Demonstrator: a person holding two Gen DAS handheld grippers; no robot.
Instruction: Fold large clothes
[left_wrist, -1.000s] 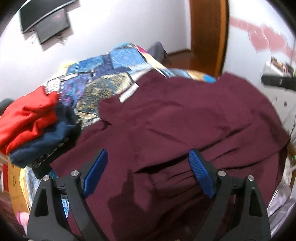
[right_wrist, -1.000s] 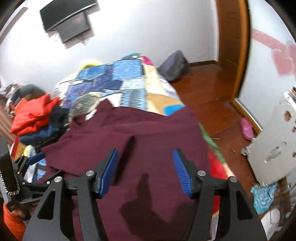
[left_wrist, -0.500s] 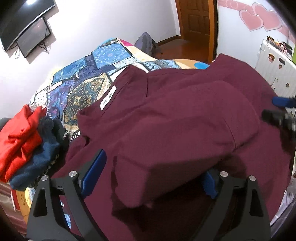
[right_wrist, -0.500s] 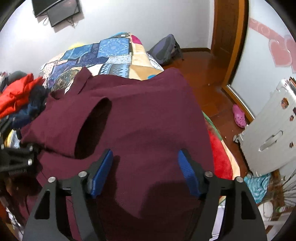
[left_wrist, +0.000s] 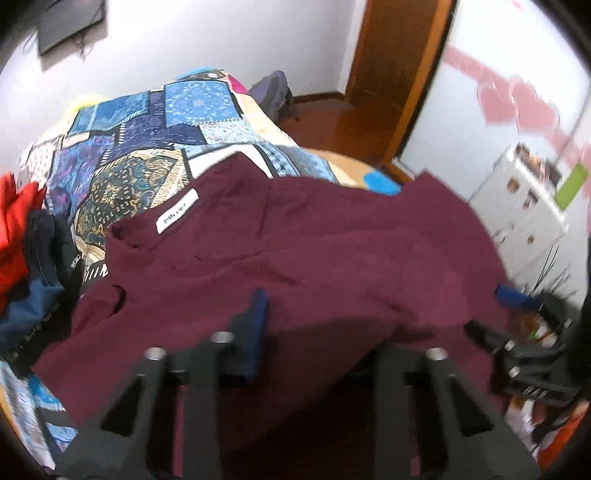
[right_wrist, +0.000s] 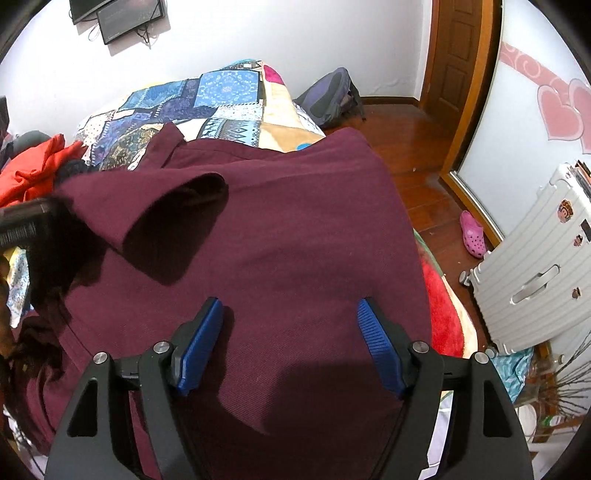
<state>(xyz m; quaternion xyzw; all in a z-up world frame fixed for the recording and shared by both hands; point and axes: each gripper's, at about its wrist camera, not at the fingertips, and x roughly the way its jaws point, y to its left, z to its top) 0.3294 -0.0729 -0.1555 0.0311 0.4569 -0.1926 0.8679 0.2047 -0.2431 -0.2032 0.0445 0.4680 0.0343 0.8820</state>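
A large maroon garment (left_wrist: 314, 258) lies spread over the patchwork bed quilt (left_wrist: 147, 147), with a white label (left_wrist: 177, 216) near its collar. In the left wrist view a fold of the maroon cloth drapes over my left gripper (left_wrist: 317, 332); only its left blue pad (left_wrist: 255, 332) shows and the right one is hidden by cloth. My right gripper (right_wrist: 291, 347) is open just above the garment (right_wrist: 295, 221), holding nothing. It also shows at the right of the left wrist view (left_wrist: 517, 325). A raised fold (right_wrist: 177, 214) stands at the garment's left.
A pile of red and dark blue clothes (left_wrist: 22, 236) sits at the bed's left. A white suitcase (right_wrist: 543, 266), a pink shoe (right_wrist: 472, 232) and a backpack (right_wrist: 328, 96) stand on the wooden floor to the right. A door (right_wrist: 458, 55) is at the back.
My left gripper's jaws have narrowed around a fold of maroon cloth and lifted it. My right gripper has lowered slightly over the garment and stays open.
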